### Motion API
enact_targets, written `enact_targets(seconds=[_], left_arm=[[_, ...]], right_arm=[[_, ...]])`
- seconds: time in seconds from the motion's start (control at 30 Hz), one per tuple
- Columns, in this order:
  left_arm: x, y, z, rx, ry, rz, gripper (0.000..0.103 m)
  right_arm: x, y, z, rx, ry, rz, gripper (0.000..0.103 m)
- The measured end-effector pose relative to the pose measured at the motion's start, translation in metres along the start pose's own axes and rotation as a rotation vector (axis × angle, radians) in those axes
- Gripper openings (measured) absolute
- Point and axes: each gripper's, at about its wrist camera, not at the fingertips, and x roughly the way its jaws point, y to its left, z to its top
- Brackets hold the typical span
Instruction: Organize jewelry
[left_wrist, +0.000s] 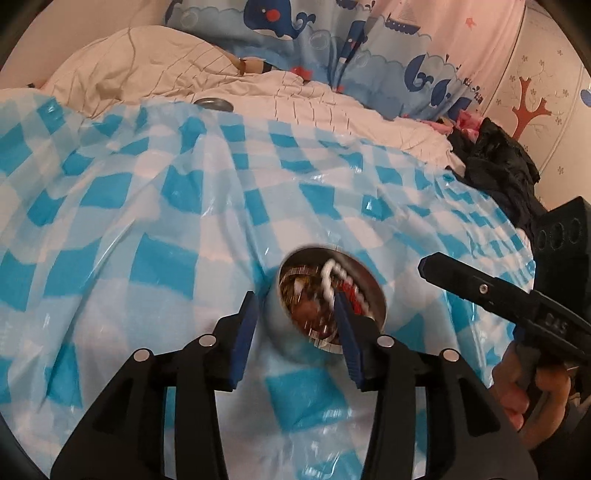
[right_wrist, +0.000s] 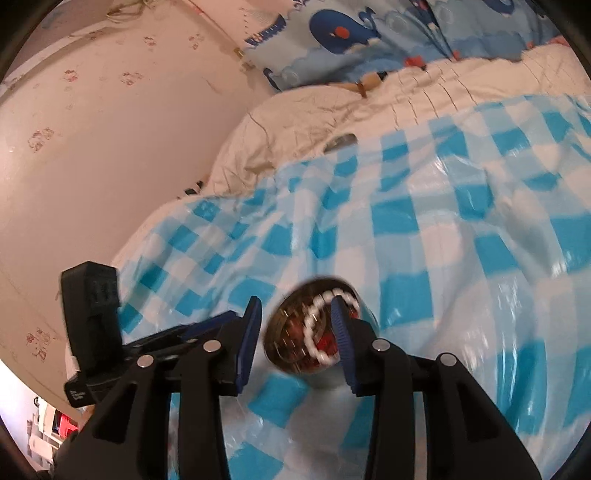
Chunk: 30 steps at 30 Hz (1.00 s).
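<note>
Small round metal tin (left_wrist: 328, 299) sitting on the blue-and-white checked plastic sheet (left_wrist: 147, 221), tipped toward the cameras, mouth showing. Inside: white bead string (left_wrist: 330, 284), red beads (left_wrist: 352, 295), gold-brown tangle (left_wrist: 301, 295); blurred, individual pieces hard to separate. Likely light, loose and floppy, prone to snagging; beads slick, thin chain fragile, so best taken at a raised loop of the white string near the rim rather than digging into the pile. Tin itself rigid, smooth-walled, probably slippery on crinkly plastic and easy to roll; best pinched across the rim or wall. Left gripper (left_wrist: 295, 306) low and close over the sheet, fingers spread wide, straddling the tin's near side: left pad beside the outer wall, right pad over the mouth; contact cannot be told. Right gripper (right_wrist: 297, 317) angled in from the other side, also spread wide, one pad off the tin's wall, the other over the mouth by the white beads; nothing pinched. Right tool body visible in the left view at the right edge, hand (left_wrist: 524, 398) wrapped on its handle. Farther: flat round lid (left_wrist: 214, 103) at the sheet's far edge, cream quilt (left_wrist: 155, 62), whale-print fabric (left_wrist: 280, 22), black clothing (left_wrist: 498, 155).
</note>
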Motion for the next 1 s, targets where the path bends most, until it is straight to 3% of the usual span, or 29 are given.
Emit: enact_targets(seconds=[0.13, 0.43, 0.67, 1.0], left_arm=[[-0.014, -0.006, -0.020, 0.044, 0.002, 0.046, 0.046], [-0.036, -0.028, -0.067, 0.146, -0.010, 0.141, 0.067], [-0.041, -0.034, -0.073, 0.153, -0.046, 0.211, 0.083], [-0.035, -0.036, -0.071, 0.163, -0.057, 0.273, 0.091]], right_arm=[[-0.005, 0.001, -0.021, 0.007, 0.039, -0.056, 0.042], [-0.026, 0.035, -0.076, -0.184, 0.030, -0.234, 0.069], [-0.025, 0.041, -0.086, -0.226, 0.003, -0.296, 0.074], [-0.026, 0.036, -0.086, -0.220, -0.026, -0.340, 0.080]])
